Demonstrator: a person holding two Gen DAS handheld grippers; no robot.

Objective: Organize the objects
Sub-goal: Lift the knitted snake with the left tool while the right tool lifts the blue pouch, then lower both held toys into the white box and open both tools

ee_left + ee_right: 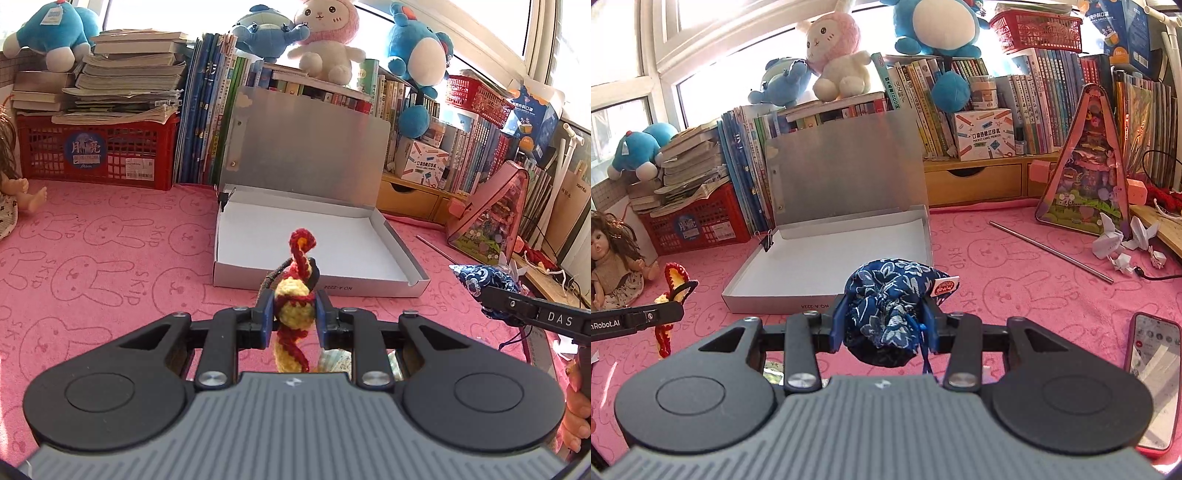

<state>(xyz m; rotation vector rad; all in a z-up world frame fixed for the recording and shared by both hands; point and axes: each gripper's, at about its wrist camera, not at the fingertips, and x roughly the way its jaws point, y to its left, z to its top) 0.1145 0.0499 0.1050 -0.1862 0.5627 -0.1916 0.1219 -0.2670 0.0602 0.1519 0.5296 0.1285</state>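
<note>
My left gripper (294,314) is shut on a red and yellow crocheted toy (295,302), held just above the pink cloth in front of an open silver box (413,254) with a white floor and its lid up. My right gripper (884,317) is shut on a dark blue floral cloth pouch (886,306) with a small red and white tag, held before the same box (929,243). The pouch also shows at the right of the left wrist view (484,286). The crocheted toy shows at the left of the right wrist view (674,284).
A doll (613,254) sits at the left. A red crate (96,151) with stacked books, upright books and plush toys line the back. A pink triangular case (1086,177), a metal rod (1049,251), white origami pieces (1119,240) and a phone (1152,373) lie at the right.
</note>
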